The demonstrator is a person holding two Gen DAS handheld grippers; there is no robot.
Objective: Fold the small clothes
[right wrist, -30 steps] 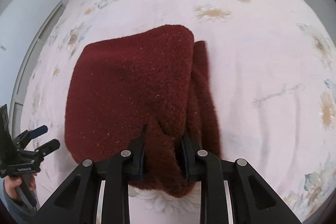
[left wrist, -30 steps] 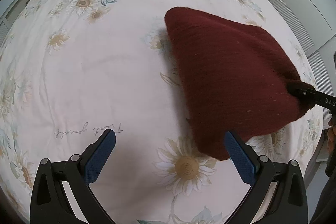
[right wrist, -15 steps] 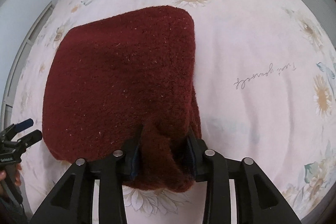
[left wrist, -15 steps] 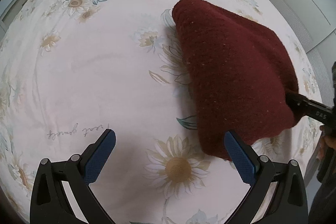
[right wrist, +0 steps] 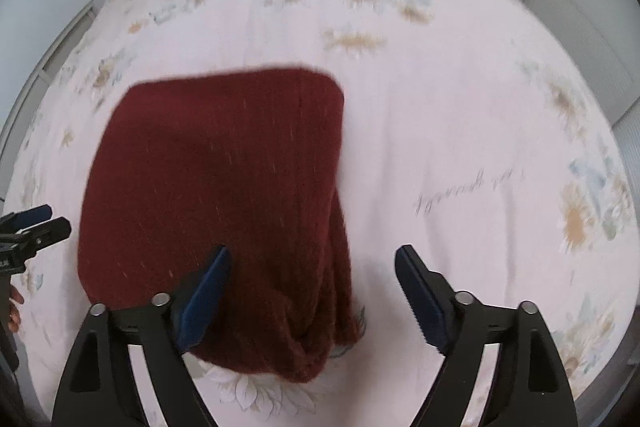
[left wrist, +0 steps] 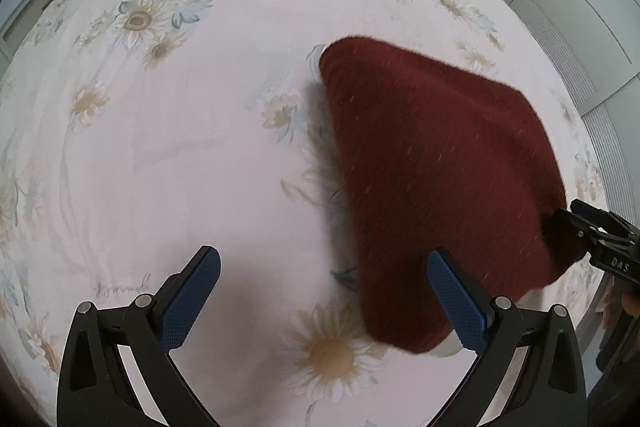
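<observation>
right gripper fingers having just opened wide, gripping nothing; folded maroon knit lying on floral bed sheet, near edge between fingers. left gripper fingers wide, empty, knit at 2 o'clock.

Folded garment lying on the bedspread, right gripper over the garment's near edge, left gripper beside the garment's left side, wardrobe doors beyond the garment's right.
</observation>
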